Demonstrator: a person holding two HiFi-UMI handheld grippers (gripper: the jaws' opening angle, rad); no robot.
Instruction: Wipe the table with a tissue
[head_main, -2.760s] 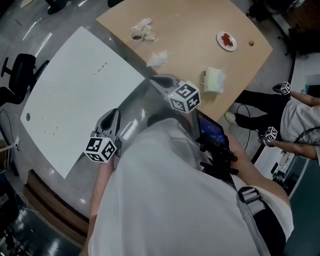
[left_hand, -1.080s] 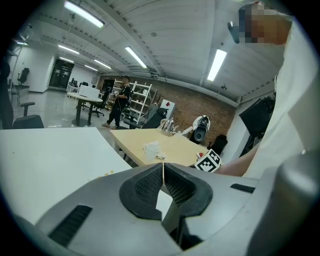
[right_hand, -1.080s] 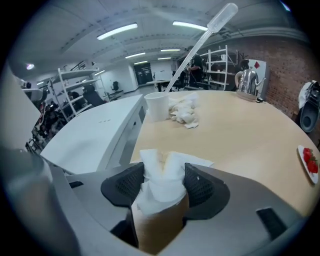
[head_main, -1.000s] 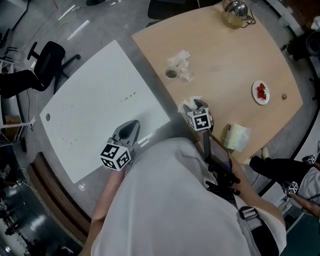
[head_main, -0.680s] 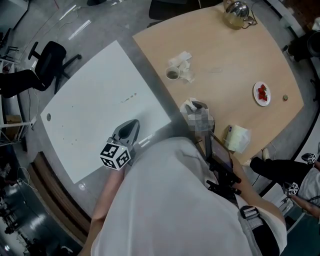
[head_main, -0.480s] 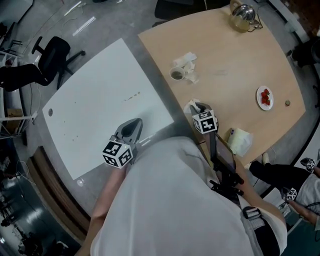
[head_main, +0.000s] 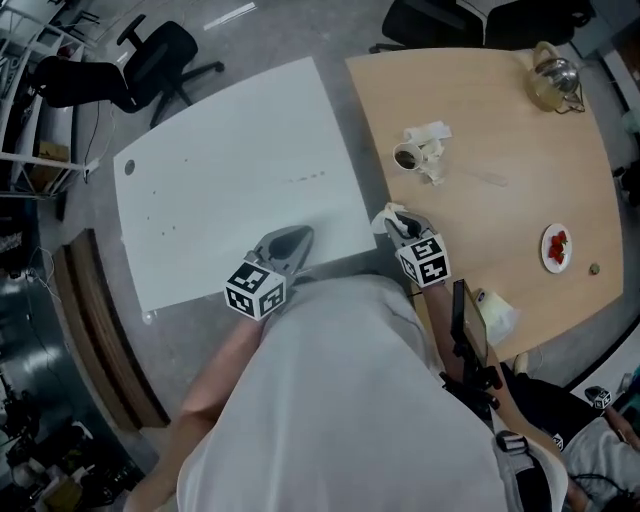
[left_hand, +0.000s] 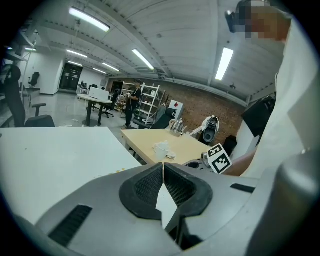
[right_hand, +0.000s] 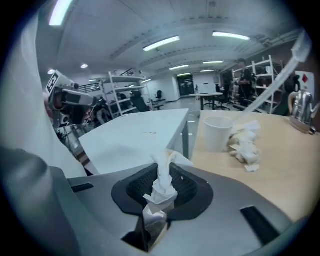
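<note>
A crumpled white tissue (right_hand: 161, 187) sticks up between the jaws of my right gripper (right_hand: 161, 179), which are closing and pinch it. In the head view that gripper (head_main: 400, 225) and the tissue (head_main: 388, 216) hang over the gap between the white table (head_main: 230, 170) and the wooden table (head_main: 500, 150). A few small brown specks (head_main: 305, 179) mark the white top. My left gripper (head_main: 297, 238) is shut with nothing in it, at the white table's near edge. In the left gripper view its pads (left_hand: 150, 184) meet in a thin line.
On the wooden table stand a paper cup (head_main: 408, 158) with crumpled tissues (head_main: 430, 135) beside it, a glass teapot (head_main: 548, 75), a small plate with red fruit (head_main: 558, 247) and a tissue pack (head_main: 497, 315). An office chair (head_main: 150, 60) stands beyond the white table.
My right gripper has shut on the tissue at the wooden table's near corner and lifted it toward the white table. The left gripper has stayed put.
</note>
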